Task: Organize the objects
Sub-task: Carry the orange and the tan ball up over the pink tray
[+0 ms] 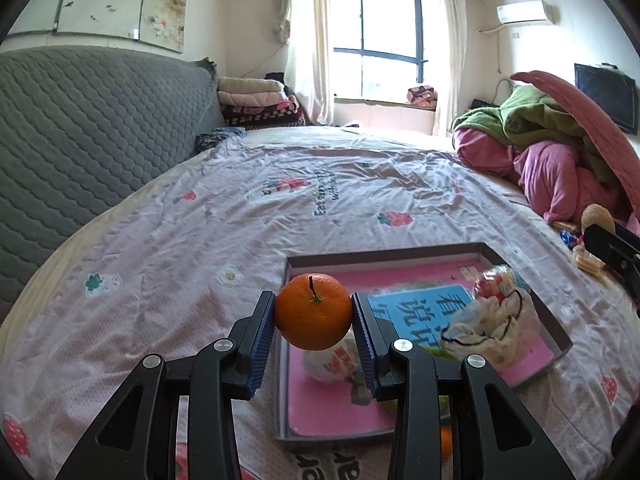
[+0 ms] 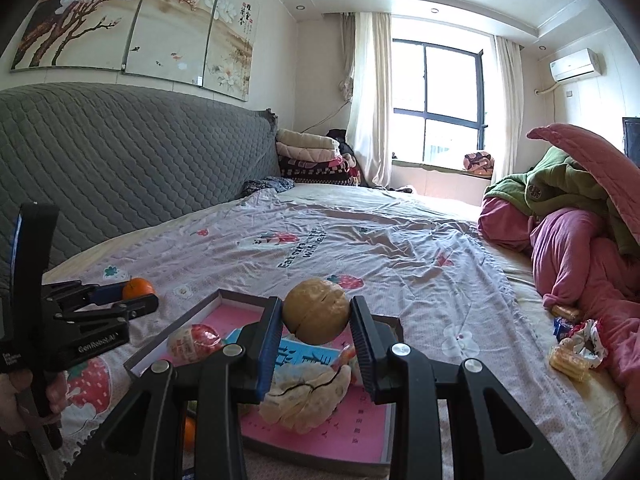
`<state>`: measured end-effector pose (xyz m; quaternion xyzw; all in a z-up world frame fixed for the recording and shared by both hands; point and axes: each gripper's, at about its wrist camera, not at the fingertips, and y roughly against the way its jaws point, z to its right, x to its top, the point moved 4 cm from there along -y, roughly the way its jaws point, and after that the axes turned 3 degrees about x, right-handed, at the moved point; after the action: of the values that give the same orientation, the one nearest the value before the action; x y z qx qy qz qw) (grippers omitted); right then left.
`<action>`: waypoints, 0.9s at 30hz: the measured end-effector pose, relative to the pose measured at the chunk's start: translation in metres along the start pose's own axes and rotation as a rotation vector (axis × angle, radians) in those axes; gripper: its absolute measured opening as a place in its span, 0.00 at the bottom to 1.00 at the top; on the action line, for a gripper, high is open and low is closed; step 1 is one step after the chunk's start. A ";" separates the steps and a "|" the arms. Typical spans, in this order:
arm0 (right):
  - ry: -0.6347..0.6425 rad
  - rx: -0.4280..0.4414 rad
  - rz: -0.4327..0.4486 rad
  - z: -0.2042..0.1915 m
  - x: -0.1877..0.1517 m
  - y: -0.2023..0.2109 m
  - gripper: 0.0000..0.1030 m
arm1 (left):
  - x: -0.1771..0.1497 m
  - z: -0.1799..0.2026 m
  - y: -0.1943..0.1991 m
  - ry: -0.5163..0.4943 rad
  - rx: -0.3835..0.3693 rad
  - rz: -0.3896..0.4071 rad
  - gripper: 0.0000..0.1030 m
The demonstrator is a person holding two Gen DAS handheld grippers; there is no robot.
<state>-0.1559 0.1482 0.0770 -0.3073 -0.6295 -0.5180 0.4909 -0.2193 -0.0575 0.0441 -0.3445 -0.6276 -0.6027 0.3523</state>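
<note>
The left gripper [image 1: 313,312] pinches a round orange tangerine with a short dark stem [image 1: 313,311] between its blue ribbed pads, held in the air above the near-left corner of a shallow grey cardboard tray [image 1: 558,334] that lies on the pale strawberry-print bedsheet [image 1: 160,240]. The right gripper [image 2: 316,311] clamps a tan, round bun-like ball with a crack along its lower side [image 2: 316,310], and it too hangs over the tray, whose far rim [image 2: 240,295] shows at about twelve o'clock from that hand.

Already in the tray are a pink-and-blue picture book [image 1: 416,312], a red-and-white wrapped snack [image 2: 195,342], a crumpled cream cloth pouch with a dark drawstring [image 1: 490,330] and a white wrapped packet [image 1: 330,360] directly under the tangerine.

To do this step well, I would lower each fruit to a bare patch of the pink book, the tangerine at roughly seven o'clock within the tray, and let go only once it rests, since both are round and could roll off towards the rim. The two hands are close, so set down one at a time.

The left gripper's side reads "GenRobot.AI". The sheet carries dark lettering that begins "Eat" and includes "with". The book cover shows large Chinese characters, partly covered.
</note>
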 end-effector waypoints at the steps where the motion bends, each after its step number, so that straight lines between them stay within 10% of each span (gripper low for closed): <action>1: -0.002 0.000 0.000 0.001 0.001 -0.001 0.34 | 0.002 -0.002 -0.001 0.002 0.004 0.003 0.38; 27: -0.025 -0.001 -0.081 0.019 -0.013 -0.026 0.34 | -0.012 0.004 -0.033 -0.056 0.015 -0.078 0.38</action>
<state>-0.1805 0.1613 0.0560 -0.2884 -0.6472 -0.5341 0.4613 -0.2417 -0.0545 0.0161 -0.3339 -0.6545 -0.6015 0.3135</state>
